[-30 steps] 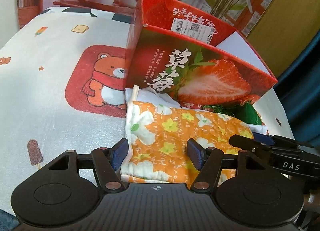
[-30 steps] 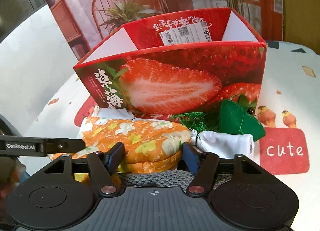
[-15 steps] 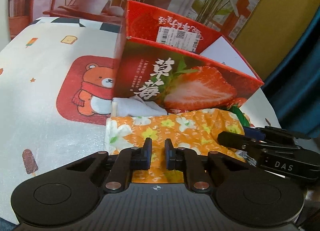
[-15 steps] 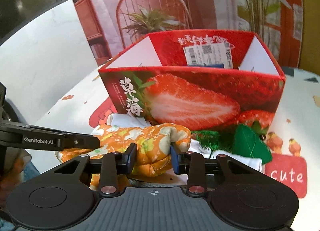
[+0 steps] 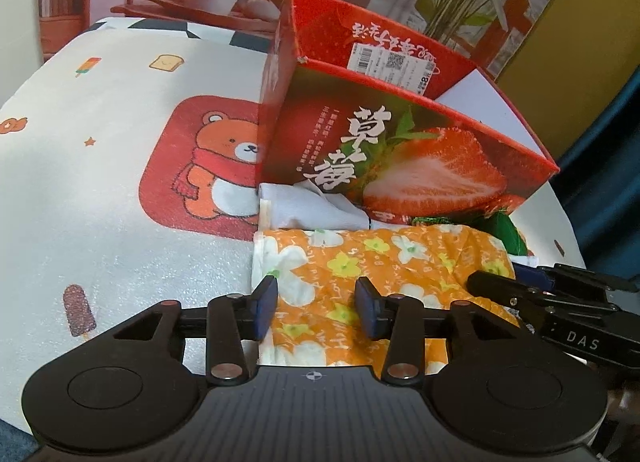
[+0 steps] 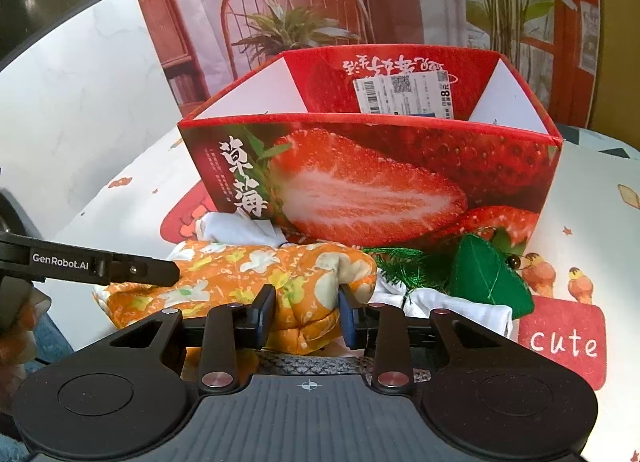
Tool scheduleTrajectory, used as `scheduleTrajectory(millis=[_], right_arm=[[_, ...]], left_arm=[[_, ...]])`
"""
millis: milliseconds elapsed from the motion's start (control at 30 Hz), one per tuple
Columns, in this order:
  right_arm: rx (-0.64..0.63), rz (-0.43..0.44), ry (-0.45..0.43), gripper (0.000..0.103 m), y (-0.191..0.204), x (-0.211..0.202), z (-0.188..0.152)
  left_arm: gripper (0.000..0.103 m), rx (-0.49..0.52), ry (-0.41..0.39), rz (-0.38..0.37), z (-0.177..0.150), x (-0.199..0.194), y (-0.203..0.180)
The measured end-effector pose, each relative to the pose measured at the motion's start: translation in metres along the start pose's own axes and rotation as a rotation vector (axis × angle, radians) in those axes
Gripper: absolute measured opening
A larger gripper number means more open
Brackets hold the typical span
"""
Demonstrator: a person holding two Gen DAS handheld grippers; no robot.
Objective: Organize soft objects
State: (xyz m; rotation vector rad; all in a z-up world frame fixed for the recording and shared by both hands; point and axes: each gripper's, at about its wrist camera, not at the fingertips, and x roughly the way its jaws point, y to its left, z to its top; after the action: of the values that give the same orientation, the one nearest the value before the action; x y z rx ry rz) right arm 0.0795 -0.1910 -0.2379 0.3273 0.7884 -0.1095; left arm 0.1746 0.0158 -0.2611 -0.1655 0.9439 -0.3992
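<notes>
Strawberry box [image 6: 372, 182]: big white chars "草莓" on front; white barcode/QR sticker [image 6: 404, 94] inside back wall, "8" legible. Tablecloth [image 6: 592, 222]: red patch w/ "cute". Left gripper [image 6: 108, 268] arm: "GenRobot.AI". Right gripper [image 5: 520, 294] arm: "DAS".

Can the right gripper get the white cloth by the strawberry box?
Probably not straight away: the right gripper is clamped on the orange flowered padded cloth, which lies in front of the white cloth.

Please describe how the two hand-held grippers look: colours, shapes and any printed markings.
Both are matte black, each with a ribbed body, two round discs, silver rivets and blue pads on the jaws. The left gripper shows "GenRobot.AI" in white along its side; the right gripper shows "DAS".
</notes>
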Motion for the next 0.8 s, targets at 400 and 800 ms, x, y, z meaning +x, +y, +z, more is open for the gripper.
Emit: scheduleTrajectory(millis=[400,800], right_arm=[[0.008,0.004,0.0,0.03,-0.002,0.001,-0.001],[0.02,0.012,0.001,0.03,-0.005,0.003,-0.002]], left_arm=[[0.045,-0.104,-0.012,-0.032,0.002,-0.008,0.018],[0.057,-0.127,0.022,-0.011,0.002,0.001,0.024]])
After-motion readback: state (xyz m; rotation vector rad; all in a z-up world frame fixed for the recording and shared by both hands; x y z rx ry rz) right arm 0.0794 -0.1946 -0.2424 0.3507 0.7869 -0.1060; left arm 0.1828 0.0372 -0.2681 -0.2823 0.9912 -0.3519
